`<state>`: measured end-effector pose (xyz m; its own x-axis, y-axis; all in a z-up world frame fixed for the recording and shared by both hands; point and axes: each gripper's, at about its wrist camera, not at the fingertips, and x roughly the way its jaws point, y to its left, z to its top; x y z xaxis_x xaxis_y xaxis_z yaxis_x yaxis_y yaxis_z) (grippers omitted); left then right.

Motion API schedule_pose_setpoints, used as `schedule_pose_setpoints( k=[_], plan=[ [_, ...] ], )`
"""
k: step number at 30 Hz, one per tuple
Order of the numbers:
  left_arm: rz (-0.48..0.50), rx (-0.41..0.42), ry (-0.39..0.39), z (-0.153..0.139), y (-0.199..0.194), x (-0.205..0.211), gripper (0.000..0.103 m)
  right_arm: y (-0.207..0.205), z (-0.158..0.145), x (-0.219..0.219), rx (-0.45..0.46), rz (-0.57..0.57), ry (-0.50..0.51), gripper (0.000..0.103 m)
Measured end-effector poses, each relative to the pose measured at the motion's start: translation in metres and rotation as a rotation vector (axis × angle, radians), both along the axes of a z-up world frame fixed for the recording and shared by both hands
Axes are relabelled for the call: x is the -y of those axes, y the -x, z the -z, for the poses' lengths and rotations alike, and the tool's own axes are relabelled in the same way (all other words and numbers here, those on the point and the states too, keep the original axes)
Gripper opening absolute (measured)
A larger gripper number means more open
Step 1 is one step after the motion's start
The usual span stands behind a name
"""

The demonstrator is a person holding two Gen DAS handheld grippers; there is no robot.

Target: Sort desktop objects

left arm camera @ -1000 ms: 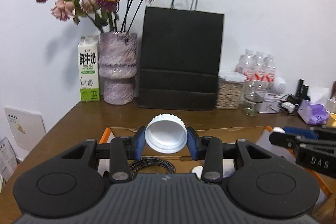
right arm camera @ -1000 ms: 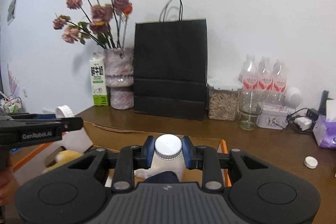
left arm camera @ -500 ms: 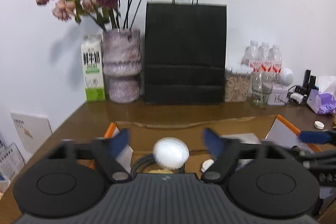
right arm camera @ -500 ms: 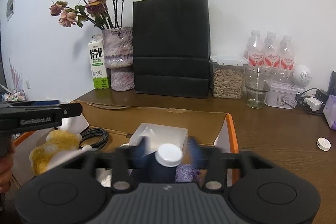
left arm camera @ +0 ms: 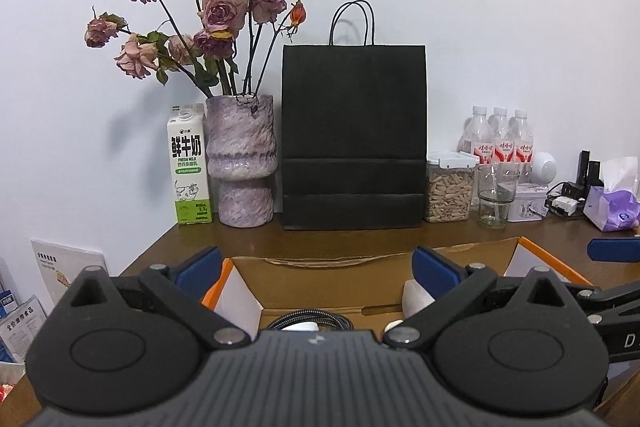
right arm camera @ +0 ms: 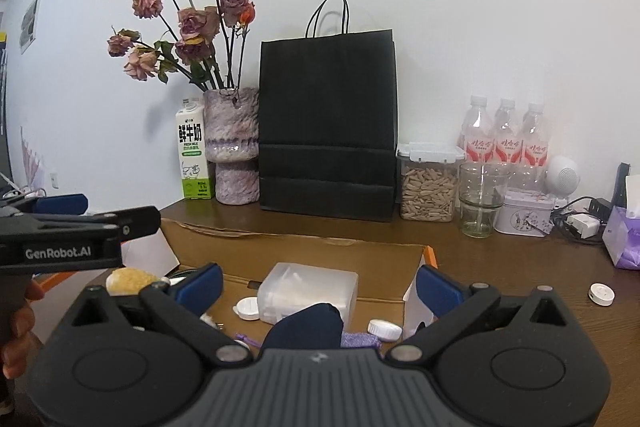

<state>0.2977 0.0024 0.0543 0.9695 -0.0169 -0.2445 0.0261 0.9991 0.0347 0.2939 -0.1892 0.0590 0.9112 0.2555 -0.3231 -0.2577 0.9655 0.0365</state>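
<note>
Jaws opening, empty; box (right arm camera: 400, 259) contents half-hidden

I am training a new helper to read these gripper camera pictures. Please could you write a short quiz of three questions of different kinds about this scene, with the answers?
1. True or false: the right gripper is shut on a bottle.
2. Which thing stands directly beside the milk carton? A) the black paper bag B) the purple vase C) the glass cup
3. Fill in: the small round white disc lies on the wooden table, ______ the cardboard box.

Key
1. False: its jaws stand wide with nothing between the pads.
2. B
3. outside
</note>
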Motion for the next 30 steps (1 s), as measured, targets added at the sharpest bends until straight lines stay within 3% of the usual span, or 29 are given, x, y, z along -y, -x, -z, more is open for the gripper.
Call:
schedule_pose_setpoints(
  k=[8, 15, 23, 30],
  plan=[
    [-0.017, 0.02, -0.006, 0.002, 0.016, 0.002, 0.103, 0.012, -0.002, -0.006, 0.029, -0.007, 0.032, 0.103],
    [-0.034, -0.024, 0.029, 0.013, 0.044, -0.001, 0.103, 0.036, 0.002, -0.013, 0.033, -0.003, 0.051, 0.103],
    [0.0, -0.002, 0.017, 0.007, 0.104, -0.002, 0.103, 0.1, -0.004, -0.015, 0.047, -0.026, 0.062, 0.103],
    [0.02, -0.041, 0.023, 0.013, 0.167, -0.003, 0.103, 0.166, -0.001, -0.015, 0.012, -0.015, 0.072, 0.103]
  ],
)
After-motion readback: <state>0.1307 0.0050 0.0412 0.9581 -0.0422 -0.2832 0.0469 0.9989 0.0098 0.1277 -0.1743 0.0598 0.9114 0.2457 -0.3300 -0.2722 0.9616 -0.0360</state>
